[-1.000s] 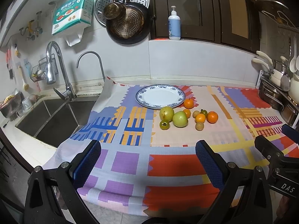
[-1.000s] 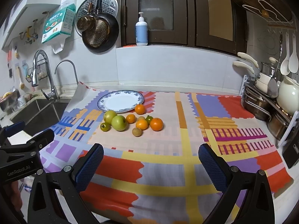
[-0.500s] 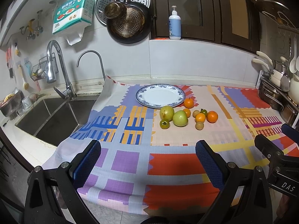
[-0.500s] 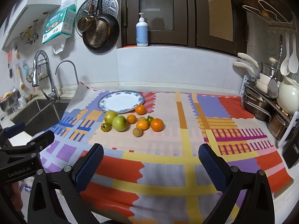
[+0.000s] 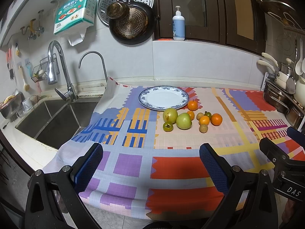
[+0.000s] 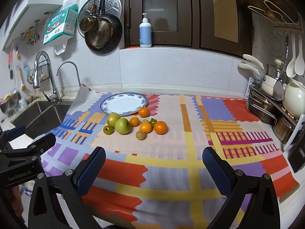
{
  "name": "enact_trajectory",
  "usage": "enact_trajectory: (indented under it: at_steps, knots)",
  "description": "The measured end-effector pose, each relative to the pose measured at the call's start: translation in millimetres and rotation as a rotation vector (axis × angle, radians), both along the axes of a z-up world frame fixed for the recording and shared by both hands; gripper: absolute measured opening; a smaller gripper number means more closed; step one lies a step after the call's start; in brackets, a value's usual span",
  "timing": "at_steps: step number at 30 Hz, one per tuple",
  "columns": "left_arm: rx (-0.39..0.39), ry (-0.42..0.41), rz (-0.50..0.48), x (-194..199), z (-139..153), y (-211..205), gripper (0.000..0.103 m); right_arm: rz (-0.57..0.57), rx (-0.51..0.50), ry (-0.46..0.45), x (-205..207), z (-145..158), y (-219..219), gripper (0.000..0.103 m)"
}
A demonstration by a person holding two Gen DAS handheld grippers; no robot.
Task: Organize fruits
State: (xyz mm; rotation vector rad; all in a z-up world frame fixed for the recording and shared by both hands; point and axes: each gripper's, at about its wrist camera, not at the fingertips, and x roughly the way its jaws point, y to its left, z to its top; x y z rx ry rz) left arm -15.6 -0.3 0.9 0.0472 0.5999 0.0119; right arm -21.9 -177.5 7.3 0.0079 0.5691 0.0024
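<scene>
Left wrist view: our left gripper (image 5: 151,164), blue-padded black fingers spread wide w/ nothing between them, hangs over the near edge of the multicolour patterned cloth (image 5: 133,164) on the kitchen counter. The round white plate with a blue patterned rim (image 5: 164,98) sits at the cloth's far side, bare. Fruit lies in a loose cluster just in front of the plate & to its right: a yellow-green round fruit (image 5: 170,115) at the plate's front rim, a green apple-like fruit (image 5: 183,121) touching it, a small green tomato (image 5: 167,126) nearest us. One small orange citrus (image 5: 192,105) touches the plate's right rim; a larger orange citrus (image 5: 216,119) lies farthest right of the plate, a small brown round fruit (image 5: 203,128) in front of it. Steel sink (image 5: 49,120) is left of the plate, well apart. Our right gripper's black body shows at the right edge.

Right wrist view: our right gripper (image 6: 154,168) also stands released, fingers wide, empty, above the cloth's near part, well short of the plate (image 6: 124,106). Same cluster sits in front of the plate; none of the fruit is on it. The left gripper's fingers jut in at the left edge.
</scene>
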Motion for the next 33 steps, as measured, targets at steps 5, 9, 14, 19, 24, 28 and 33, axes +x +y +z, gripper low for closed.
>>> enact_trajectory:
  at_steps: [5, 9, 14, 19, 24, 28, 33]
  knots:
    - [0.001, 0.001, -0.003, 0.4, 0.9, -0.9, 0.103, -0.002, -0.001, -0.001, 0.0, -0.3, -0.4, 0.102]
    - [0.0, 0.002, -0.004, 0.9, 1.4, -1.2, 0.103, -0.001, -0.002, -0.001, -0.7, 0.8, 0.3, 0.102]
    - [0.001, 0.002, -0.003, 0.9, 1.6, -1.1, 0.103, -0.001, -0.002, -0.001, -0.4, 0.8, -0.7, 0.102]
    - [0.001, 0.003, -0.003, 1.1, 1.7, -1.2, 0.103, 0.0, -0.001, -0.001, -0.4, 0.9, -0.2, 0.102]
    - [0.001, 0.002, -0.003, 0.9, 1.5, -1.3, 0.103, -0.001, -0.002, -0.001, -0.3, 0.7, 0.4, 0.102]
    - [0.0, 0.002, -0.004, 0.9, 1.3, -1.5, 0.103, 0.0, -0.003, -0.002, -0.7, 1.1, 1.1, 0.102]
    - [0.005, 0.003, -0.004, 2.0, 1.5, -1.9, 0.103, 0.0, -0.005, -0.001, -0.3, 0.8, 1.4, 0.102]
